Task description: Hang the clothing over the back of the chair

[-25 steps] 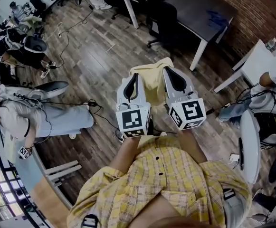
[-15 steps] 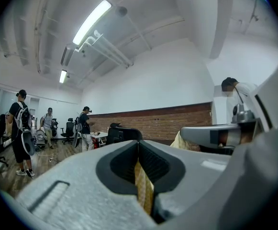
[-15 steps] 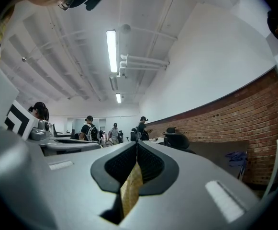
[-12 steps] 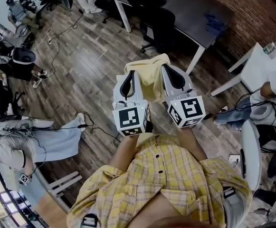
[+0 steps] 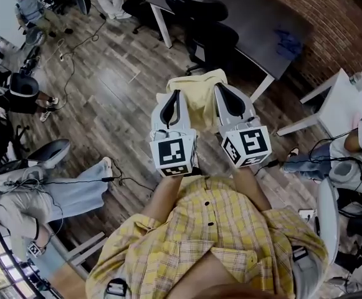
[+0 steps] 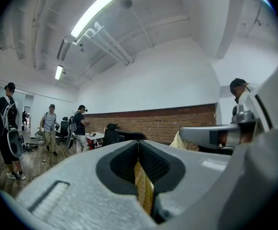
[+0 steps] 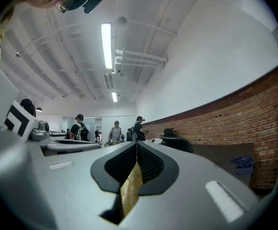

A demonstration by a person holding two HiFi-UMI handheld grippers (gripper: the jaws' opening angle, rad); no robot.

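You hold the pale yellow clothing [image 5: 199, 97] level above the wooden floor [image 5: 115, 101], your left gripper [image 5: 176, 98] and right gripper [image 5: 222, 92] each clenched on its fabric.

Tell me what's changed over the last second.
The person has walked toward the black chair and dark table, which now look nearer. Left gripper and right gripper stay shut on the yellow garment, side by side.

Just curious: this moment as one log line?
left gripper: shut on yellow garment | right gripper: shut, same garment | black chair: ahead
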